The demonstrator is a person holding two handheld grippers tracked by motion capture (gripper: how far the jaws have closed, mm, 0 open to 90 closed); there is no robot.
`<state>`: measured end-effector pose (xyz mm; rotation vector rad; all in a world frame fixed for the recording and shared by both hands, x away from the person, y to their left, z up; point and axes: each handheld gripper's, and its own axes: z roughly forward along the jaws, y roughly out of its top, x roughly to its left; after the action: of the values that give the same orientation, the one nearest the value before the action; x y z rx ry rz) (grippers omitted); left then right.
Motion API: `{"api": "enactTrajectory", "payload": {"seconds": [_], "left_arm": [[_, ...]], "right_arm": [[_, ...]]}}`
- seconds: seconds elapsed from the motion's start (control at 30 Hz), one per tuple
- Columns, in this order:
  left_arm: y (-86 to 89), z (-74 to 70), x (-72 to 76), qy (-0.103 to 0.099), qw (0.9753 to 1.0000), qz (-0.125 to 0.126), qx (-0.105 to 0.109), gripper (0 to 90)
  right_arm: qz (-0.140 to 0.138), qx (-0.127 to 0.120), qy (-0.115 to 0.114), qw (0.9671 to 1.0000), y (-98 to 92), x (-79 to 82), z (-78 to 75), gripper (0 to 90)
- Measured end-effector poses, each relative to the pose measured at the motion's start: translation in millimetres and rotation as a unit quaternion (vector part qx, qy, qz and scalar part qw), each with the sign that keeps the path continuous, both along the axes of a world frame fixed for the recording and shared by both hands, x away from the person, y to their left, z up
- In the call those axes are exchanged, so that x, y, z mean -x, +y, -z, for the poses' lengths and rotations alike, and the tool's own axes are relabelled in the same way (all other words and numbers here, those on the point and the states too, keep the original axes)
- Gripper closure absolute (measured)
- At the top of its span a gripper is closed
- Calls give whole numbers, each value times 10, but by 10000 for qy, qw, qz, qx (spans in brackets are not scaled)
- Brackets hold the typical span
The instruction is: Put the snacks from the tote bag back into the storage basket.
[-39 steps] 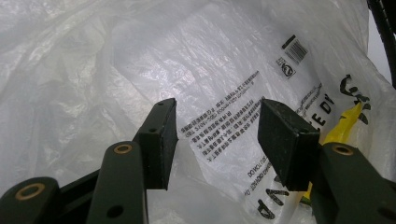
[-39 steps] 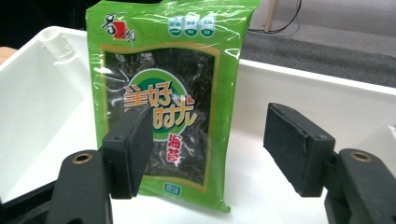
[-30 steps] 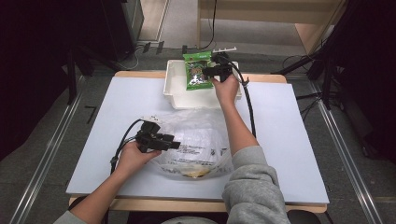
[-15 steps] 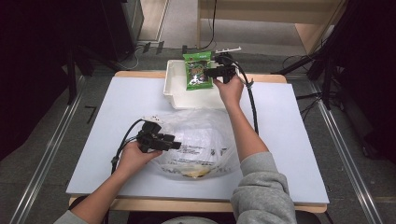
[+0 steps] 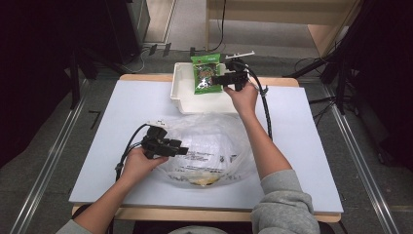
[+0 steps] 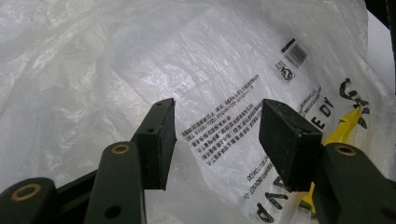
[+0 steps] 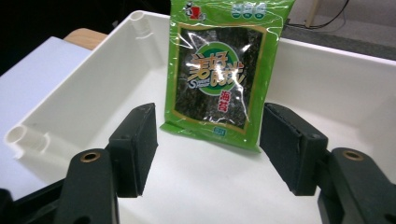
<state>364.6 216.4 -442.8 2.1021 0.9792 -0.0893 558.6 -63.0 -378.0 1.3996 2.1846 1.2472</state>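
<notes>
A green seaweed snack packet (image 5: 205,73) (image 7: 222,70) leans against the far wall inside a white bin (image 5: 181,92) (image 7: 70,107) at the table's far edge. My right gripper (image 5: 221,79) (image 7: 208,149) hovers open at the bin, its jaws wide on either side of the packet's lower end, touching nothing. A crumpled clear plastic bag (image 5: 209,146) (image 6: 140,70) with black print lies in the middle of the table, something yellow (image 6: 343,133) inside it. My left gripper (image 5: 181,150) (image 6: 217,140) is open over the bag's left side, with only plastic film behind its jaws.
The white table top (image 5: 112,126) has bare room to the left and right of the bag. Black cables trail from both grippers. Dark stands and a wooden bench stand beyond the table's far edge.
The right gripper has shifted slightly at the bin beside the green packet. The left gripper and the bag stay where they were.
</notes>
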Motion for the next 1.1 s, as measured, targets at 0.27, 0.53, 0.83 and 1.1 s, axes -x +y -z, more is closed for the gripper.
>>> {"api": "enactTrajectory", "payload": {"seconds": [0.27, 0.53, 0.83, 1.1], "left_arm": [[-16, 8, 0, 0, 10000, 18, -2, 467], [-23, 5, -3, -25, 10000, 7, -23, 466], [-21, 3, -5, -25, 10000, 0, -23, 466], [-13, -5, -4, -39, 10000, -2, -38, 464]], "right_arm": [[-209, -43, -55, 9998, -62, 216, -26, 390], [-303, 125, -216, 9992, -104, 440, -25, 393], [-471, 32, -170, 9987, -174, 649, 4, 399], [-677, 60, -218, 9974, -180, 875, -13, 399]]}}
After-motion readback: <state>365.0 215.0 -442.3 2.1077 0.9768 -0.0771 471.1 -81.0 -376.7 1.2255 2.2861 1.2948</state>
